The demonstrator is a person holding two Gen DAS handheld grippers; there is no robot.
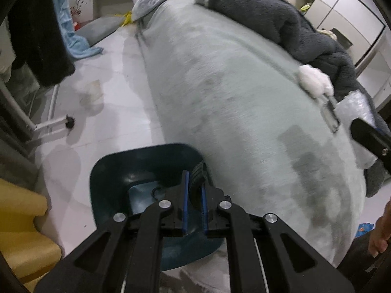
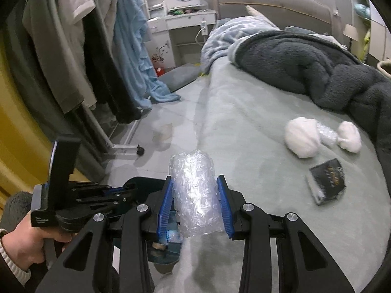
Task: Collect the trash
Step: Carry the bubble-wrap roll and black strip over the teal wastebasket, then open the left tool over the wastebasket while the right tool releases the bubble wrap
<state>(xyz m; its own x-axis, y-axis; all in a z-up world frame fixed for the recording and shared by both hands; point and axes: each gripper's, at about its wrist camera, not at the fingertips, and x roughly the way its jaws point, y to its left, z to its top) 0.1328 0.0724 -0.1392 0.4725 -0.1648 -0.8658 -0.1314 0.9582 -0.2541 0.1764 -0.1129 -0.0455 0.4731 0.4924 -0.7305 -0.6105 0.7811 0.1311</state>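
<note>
A dark teal trash bin [image 1: 146, 183] hangs over the floor beside the bed, and my left gripper [image 1: 195, 188] is shut on a black ribbed piece at its rim. My right gripper [image 2: 195, 193] is shut on a roll of clear bubble wrap [image 2: 193, 190], held above the bed's edge with part of the bin [image 2: 161, 251] below it. On the bed lie two white crumpled wads [image 2: 303, 136] [image 2: 349, 136] with a clear scrap between them, and a dark packet [image 2: 327, 180]. The left wrist view shows the wads [image 1: 315, 80], the packet [image 1: 330, 114] and the bubble wrap [image 1: 356, 112].
A grey fleece blanket [image 2: 317, 68] and a blue patterned quilt [image 2: 234, 34] cover the far bed. A clothes rack [image 2: 122, 144] with hanging clothes stands left on the tiled floor, next to a yellow object [image 1: 22, 219]. A white dressing table [image 2: 180, 17] is at the back.
</note>
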